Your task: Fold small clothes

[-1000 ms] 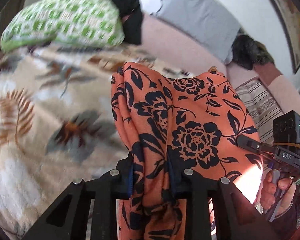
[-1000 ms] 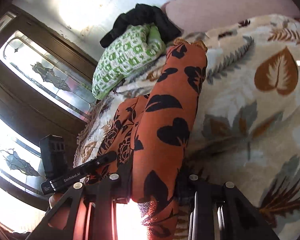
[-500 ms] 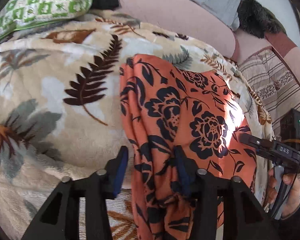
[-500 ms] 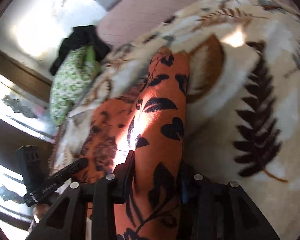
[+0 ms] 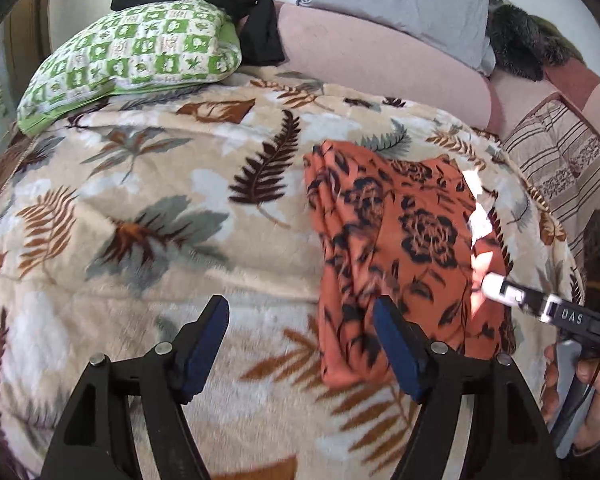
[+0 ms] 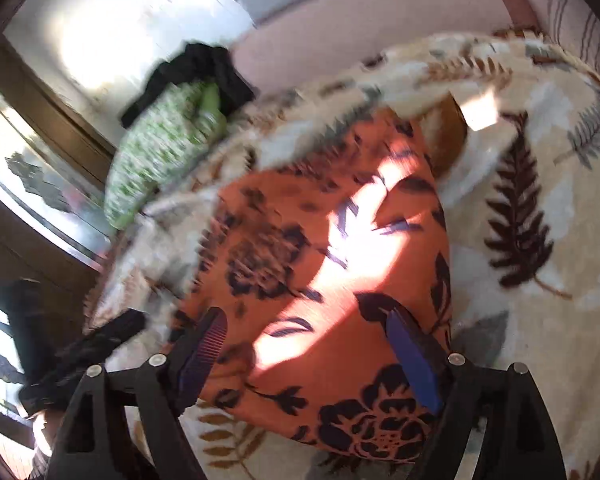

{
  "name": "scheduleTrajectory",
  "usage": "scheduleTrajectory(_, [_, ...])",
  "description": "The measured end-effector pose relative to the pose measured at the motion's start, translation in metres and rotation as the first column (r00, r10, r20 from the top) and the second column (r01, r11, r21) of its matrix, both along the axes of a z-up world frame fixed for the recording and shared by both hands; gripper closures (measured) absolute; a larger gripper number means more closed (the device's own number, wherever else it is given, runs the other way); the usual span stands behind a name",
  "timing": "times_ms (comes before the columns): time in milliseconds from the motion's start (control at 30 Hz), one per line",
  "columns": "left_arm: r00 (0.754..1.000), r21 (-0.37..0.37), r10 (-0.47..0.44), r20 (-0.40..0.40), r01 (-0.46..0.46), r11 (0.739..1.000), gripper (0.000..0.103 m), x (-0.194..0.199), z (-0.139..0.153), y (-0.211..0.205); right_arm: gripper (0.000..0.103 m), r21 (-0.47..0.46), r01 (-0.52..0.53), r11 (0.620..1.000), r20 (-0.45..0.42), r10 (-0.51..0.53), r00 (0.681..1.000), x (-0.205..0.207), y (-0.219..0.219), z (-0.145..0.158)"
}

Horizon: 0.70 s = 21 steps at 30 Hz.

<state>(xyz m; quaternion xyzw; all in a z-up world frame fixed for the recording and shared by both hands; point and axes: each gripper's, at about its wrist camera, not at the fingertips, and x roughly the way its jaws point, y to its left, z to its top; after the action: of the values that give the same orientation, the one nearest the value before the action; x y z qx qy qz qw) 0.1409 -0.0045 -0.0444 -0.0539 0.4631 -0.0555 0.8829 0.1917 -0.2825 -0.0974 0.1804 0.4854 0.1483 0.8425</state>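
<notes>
An orange garment with a black flower print (image 5: 400, 248) lies folded on the leaf-patterned blanket (image 5: 160, 208), right of centre in the left wrist view. My left gripper (image 5: 300, 340) is open and empty, just left of the garment's near edge. In the right wrist view the same garment (image 6: 332, 280) lies flat under my right gripper (image 6: 308, 352), which is open with its jaws spread above the cloth. The right gripper also shows at the right edge of the left wrist view (image 5: 540, 308), beside the garment.
A green checked pillow (image 5: 132, 60) with a black garment (image 5: 228, 4) on it lies at the far left of the bed. A pink bolster (image 5: 380, 64), a grey pillow (image 5: 400, 0) and a dark furry item (image 5: 520, 44) line the back. A striped cloth (image 5: 560, 160) is at the right.
Both grippers held the garment up a second ago. They lowered it onto the blanket and opened, and it now lies released on the bed. The left gripper has drawn back to the left.
</notes>
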Motion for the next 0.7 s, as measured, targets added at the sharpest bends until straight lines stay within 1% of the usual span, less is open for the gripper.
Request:
scheduleTrajectory(33, [1.000,0.007,-0.007,0.005,0.007,1.000,0.028,-0.007,0.003,0.000,0.019,-0.025,0.004,1.000,0.030,-0.004,1.000,-0.007,0.003,0.007])
scheduleTrajectory(100, [1.000,0.031,0.011,0.029,-0.012,0.999,0.026,-0.021,0.010,0.001,0.018,-0.048,-0.001,0.999,0.070,0.004,0.998,-0.022,0.010,0.029])
scheduleTrajectory(133, [0.999,0.044,0.024,0.042,-0.026,0.999,0.025,-0.028,0.014,0.001,0.018,-0.068,0.003,0.998,0.095,0.004,0.995,-0.030,0.013,0.041])
scheduleTrajectory(167, [0.998,0.052,0.032,0.055,-0.035,0.998,0.021,-0.034,0.018,0.001,0.017,-0.102,0.017,0.995,0.131,-0.004,0.991,-0.042,0.015,0.054])
scheduleTrajectory(200, [0.997,0.058,0.040,0.070,-0.044,0.997,0.019,-0.041,0.022,0.001,0.011,-0.136,0.027,0.990,0.168,-0.004,0.986,-0.056,0.018,0.064])
scheduleTrajectory(233, [0.995,0.063,0.046,0.087,-0.051,0.997,0.019,-0.049,0.027,0.000,0.000,-0.168,0.034,0.985,0.203,0.001,0.979,-0.070,0.021,0.072])
scheduleTrajectory(300, [0.993,0.075,0.041,0.111,-0.050,0.996,0.018,-0.061,0.033,-0.003,0.000,-0.220,0.067,0.973,0.258,-0.009,0.966,-0.098,0.024,0.080])
scheduleTrajectory(367, [0.992,0.097,0.033,0.120,-0.044,0.994,0.017,-0.073,0.038,-0.008,0.000,-0.237,0.087,0.968,0.271,-0.020,0.962,-0.125,0.024,0.078])
scheduleTrajectory(500, [0.990,0.126,0.031,0.137,-0.049,0.991,0.017,-0.093,0.042,-0.016,0.000,-0.249,0.131,0.960,0.292,-0.055,0.955,-0.166,0.023,0.062])
scheduleTrajectory(600, [0.989,0.133,0.047,0.143,-0.066,0.989,0.016,-0.106,0.038,-0.021,0.000,-0.272,0.173,0.946,0.347,-0.071,0.935,-0.182,0.020,0.058])
scheduleTrajectory(700, [0.985,0.156,0.071,0.158,-0.096,0.983,0.016,-0.116,0.029,-0.026,0.000,-0.300,0.196,0.934,0.367,-0.077,0.927,-0.188,0.015,0.054])
